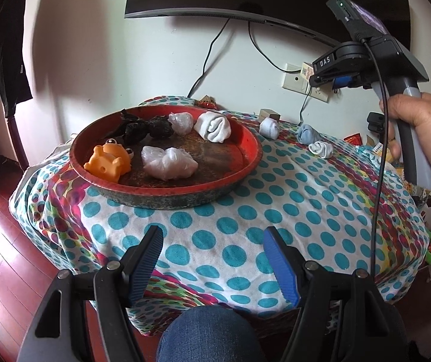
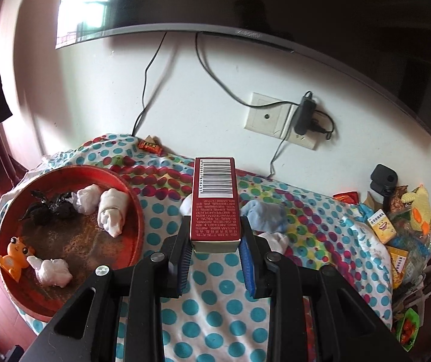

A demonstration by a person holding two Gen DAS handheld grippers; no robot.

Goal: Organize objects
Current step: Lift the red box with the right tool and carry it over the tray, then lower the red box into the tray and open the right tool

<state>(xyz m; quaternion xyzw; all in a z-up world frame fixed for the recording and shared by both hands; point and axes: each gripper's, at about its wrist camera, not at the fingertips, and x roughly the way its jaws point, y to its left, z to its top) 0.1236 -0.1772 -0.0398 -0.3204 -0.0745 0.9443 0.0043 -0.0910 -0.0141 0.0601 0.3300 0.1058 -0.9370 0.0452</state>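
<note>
The right gripper (image 2: 214, 252) clamps a red box (image 2: 215, 202) above the dotted cloth (image 2: 224, 301); the left gripper (image 1: 212, 259) hangs wide open, empty, near the red tray (image 1: 167, 196).

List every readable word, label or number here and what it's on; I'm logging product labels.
"DAS": on the black mount of the right claw's handle.
Barcode digits and red fine print on the red box held in the right claw: too small and turned to read.
Yellow packets at the table's right edge: print blurred.
</note>
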